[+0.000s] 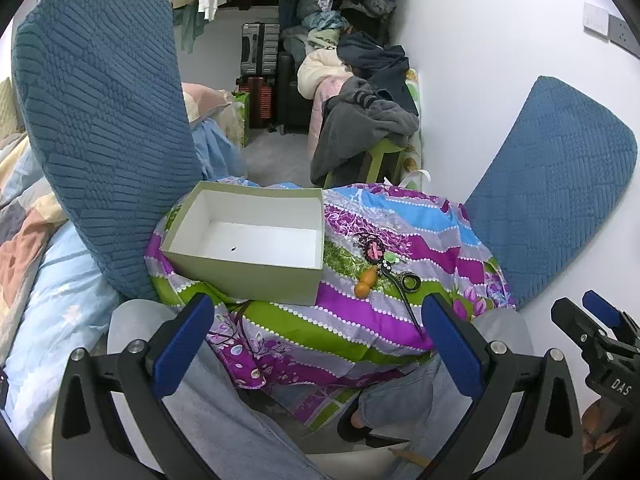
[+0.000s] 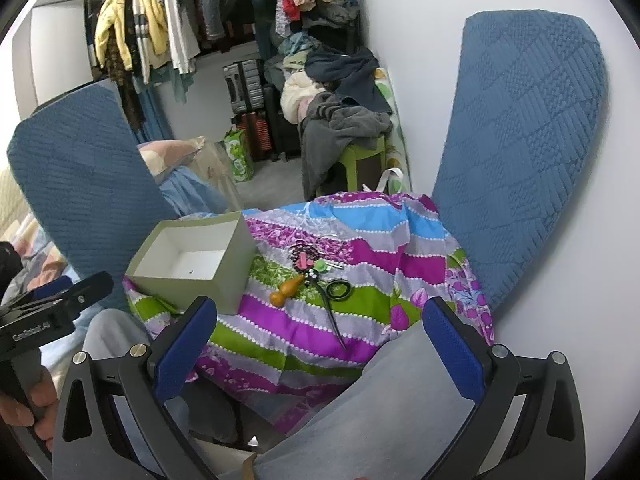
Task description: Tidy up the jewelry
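While angled downward, both tools — left tool [image 1: 318, 344], right tool [image 2: 320, 344] — gape empty.

Tangled jewelry [image 1: 380, 258] pieces, too small individually.

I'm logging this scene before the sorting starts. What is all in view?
box: one, pale green, white and open inside, left on the cloth
cloth: one, purple, green and blue stripes, centre
gourd: one, orange, right of the box
jewelry pile: one, black, pink and green, beside the gourd
cushions: two, blue, either side
clothes: many, mixed colours, hanging at the back
suitcases: several, grey, red, black, back
left gripper: open, black with blue pads
right gripper: open, black with blue pads
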The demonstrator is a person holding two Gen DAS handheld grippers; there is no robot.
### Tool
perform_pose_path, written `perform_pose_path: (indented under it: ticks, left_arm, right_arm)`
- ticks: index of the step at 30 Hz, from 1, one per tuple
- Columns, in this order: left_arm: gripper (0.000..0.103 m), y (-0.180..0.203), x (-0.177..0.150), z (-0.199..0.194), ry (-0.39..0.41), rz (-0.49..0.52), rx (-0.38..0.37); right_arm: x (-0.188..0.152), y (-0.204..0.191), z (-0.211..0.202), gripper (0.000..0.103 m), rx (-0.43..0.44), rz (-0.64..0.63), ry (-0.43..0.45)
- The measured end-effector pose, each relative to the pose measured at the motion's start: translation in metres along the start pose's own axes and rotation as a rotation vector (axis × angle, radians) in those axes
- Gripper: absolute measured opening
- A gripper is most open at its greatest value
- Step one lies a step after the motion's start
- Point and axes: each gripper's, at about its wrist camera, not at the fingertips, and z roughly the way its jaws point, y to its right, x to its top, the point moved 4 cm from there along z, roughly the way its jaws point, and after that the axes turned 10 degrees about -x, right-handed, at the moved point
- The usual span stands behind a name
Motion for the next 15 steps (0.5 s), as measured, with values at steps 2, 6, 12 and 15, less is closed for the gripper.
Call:
perform_pose_path:
  ticks: [2, 6, 12, 15]
  left_arm:
    - [0.103, 0.004, -0.001, 0.001, -0.004, 0.005, -0.006]
    - [0.103, 0.008, -0.003, 0.002, -0.013, 0.017, -0.004]
    - [0.103, 0.013, -0.003, 0.003, -0.015, 0.026, -0.007]
    - [0.103, 0.013, -0.003, 0.002, -0.014, 0.026, -0.009]
  right_arm:
    - [-0.001, -0.002, 0.001, 0.099, 0.015, 0.0, -0.008]
    - [-0.004, -0.001, 0.0, 0.087, 0.021, 0.012, -0.007]
    - [-0.005, 0.001, 0.0, 0.087, 0.016, 0.006, -0.01]
    - [-0.007, 0.003, 0.001, 0.087, 0.004, 0.006, -0.013]
